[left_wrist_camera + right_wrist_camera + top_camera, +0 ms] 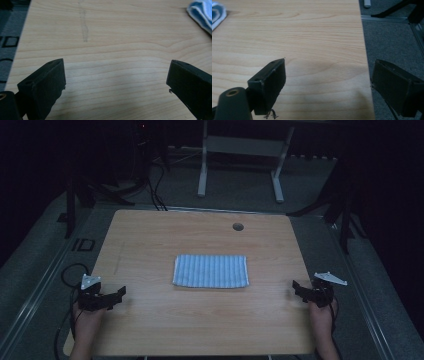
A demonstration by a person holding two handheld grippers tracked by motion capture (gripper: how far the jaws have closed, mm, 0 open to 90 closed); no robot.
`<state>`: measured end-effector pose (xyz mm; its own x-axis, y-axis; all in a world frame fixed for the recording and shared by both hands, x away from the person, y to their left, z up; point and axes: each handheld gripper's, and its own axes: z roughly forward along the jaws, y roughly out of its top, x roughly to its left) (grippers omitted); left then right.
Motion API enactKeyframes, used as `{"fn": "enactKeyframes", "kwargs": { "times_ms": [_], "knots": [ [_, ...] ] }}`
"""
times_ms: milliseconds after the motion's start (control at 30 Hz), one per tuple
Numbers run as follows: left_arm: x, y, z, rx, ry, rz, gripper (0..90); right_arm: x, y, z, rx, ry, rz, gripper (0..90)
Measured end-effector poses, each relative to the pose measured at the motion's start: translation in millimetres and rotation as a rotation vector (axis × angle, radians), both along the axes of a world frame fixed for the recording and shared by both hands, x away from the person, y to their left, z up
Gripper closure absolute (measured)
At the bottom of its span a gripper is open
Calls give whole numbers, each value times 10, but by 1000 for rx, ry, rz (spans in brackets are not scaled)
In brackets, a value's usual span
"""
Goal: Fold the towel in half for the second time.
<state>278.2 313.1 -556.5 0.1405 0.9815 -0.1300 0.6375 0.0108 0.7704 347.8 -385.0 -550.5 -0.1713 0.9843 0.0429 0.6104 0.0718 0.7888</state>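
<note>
- The cloth (211,271) lies flat mid-desk (150,330), its long axis running side to side between my grippers.
- My left gripper (111,298) and right gripper (304,291) are both released, well apart from the cloth's short ends, about equally near.

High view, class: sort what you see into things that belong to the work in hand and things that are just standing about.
Part of the work:
- folded blue striped cloth, lying flat mid-table
- left gripper, jaws open, at the table's left edge
- right gripper, jaws open, at the table's right edge
- wooden table

Just standing about:
- white frame on the floor behind
- cable hole in the tabletop
</note>
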Motion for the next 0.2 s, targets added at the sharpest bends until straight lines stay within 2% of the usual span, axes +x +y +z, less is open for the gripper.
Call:
{"fn": "enactKeyframes", "kwargs": {
  "times_ms": [200],
  "knots": [
    [1, 1, -14, -8, 9, -3, 24, 15, -23, -19, 9, 20, -14, 121]
  ]
}}
